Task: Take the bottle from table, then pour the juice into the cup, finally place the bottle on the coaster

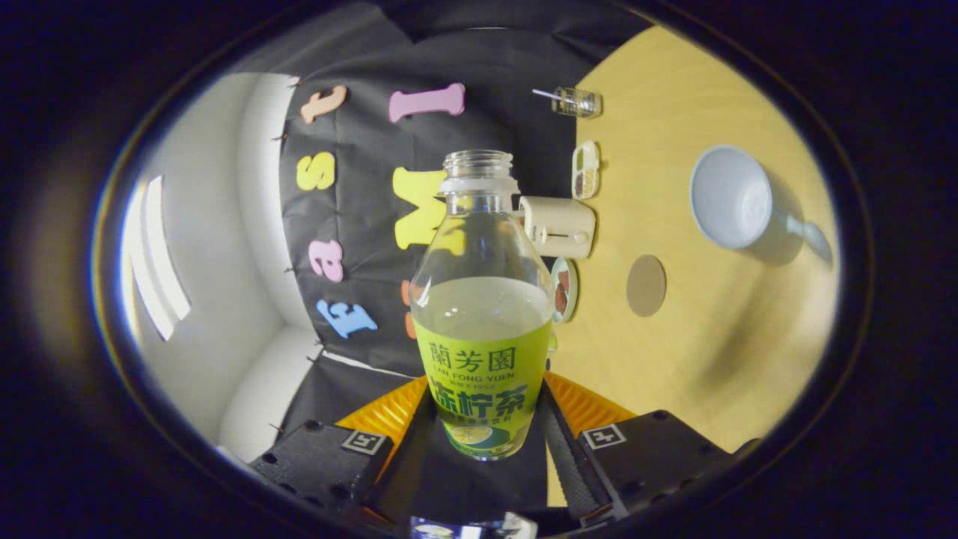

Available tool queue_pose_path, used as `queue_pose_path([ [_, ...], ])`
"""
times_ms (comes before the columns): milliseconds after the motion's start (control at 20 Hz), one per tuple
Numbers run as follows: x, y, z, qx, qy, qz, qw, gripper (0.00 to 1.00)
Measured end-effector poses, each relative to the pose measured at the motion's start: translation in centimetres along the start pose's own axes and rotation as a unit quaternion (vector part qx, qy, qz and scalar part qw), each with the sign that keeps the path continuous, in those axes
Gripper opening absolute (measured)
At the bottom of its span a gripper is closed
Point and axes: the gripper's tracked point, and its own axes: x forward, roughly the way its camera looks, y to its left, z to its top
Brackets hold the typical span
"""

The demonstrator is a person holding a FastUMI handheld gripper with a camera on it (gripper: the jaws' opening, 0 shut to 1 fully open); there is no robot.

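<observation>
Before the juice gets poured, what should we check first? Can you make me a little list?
1. Bottle held between the fingers of the gripper: ok, both fingers press on its sides.
2. Cap off: ok, the bottle neck is open.
3. Juice inside: ok, about half full.
4. Cup ready on the table: ok, it looks empty.
5. Coaster free for the bottle later: ok, nothing on it.
6. Bottle mouth over the cup: not ok, the cup sits off to the side.
</observation>
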Motion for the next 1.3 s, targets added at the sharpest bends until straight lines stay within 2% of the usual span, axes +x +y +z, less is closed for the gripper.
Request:
queue_pose_path([
  [150, -0.6, 0.1, 0.5, -0.145, -0.013, -0.028, 0.989, 0.80],
  [300, -0.8, -0.1, 2.0, -0.267, -0.028, -0.059, 0.961, 0.80],
  [400, -1.0, -0.5, 3.2, -0.344, -0.039, -0.091, 0.934, 0.80],
  [500, -1.0, -1.2, 3.7, -0.422, -0.053, -0.121, 0.897, 0.80],
  [600, 0.1, -1.1, 4.4, -0.471, -0.060, -0.143, 0.868, 0.80],
  [750, 2.7, -1.8, 4.7, -0.500, -0.051, -0.170, 0.847, 0.80],
  [900, 6.7, -4.0, 4.5, -0.500, -0.021, -0.207, 0.840, 0.81],
  [1050, 10.3, -5.4, 6.2, -0.522, -0.024, -0.244, 0.817, 0.81],
  [1300, 15.5, -10.8, 7.2, -0.523, -0.027, -0.277, 0.805, 0.81],
])
